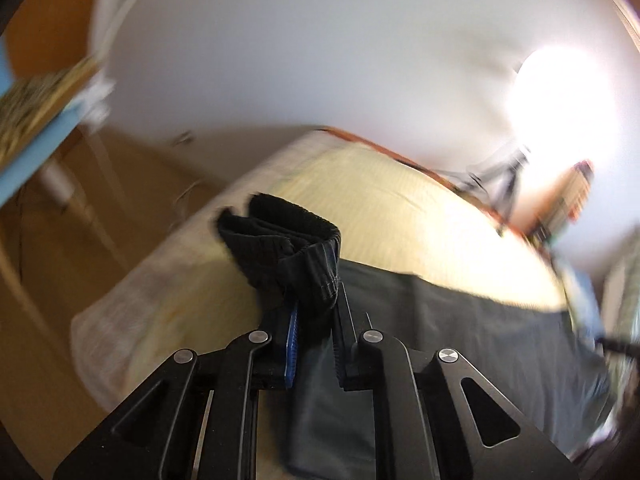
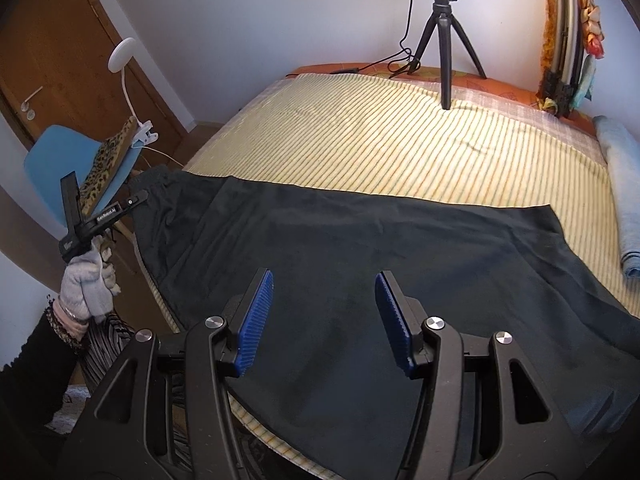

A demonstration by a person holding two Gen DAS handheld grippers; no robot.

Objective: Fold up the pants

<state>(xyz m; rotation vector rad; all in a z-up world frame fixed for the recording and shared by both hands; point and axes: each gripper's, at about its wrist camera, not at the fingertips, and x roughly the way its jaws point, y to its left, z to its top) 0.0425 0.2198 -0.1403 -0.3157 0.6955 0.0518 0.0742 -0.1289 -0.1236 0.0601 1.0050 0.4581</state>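
Currently the left gripper (image 1: 316,320) clamps the waistband (image 1: 280,240) of the pants (image 2: 360,280), which lie on the bed (image 2: 360,132). Right gripper (image 2: 324,316) hovers wide open above them. Next: carry the waistband across toward the hems.

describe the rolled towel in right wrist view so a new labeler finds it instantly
Start at the big bed with the yellow striped cover. Follow its right edge, past the spread black pants. There lies the rolled light-blue towel, the only pale blue fabric on the bed.

Left wrist view motion-blurred; pants (image 2: 360,280) cut off by bottom edge
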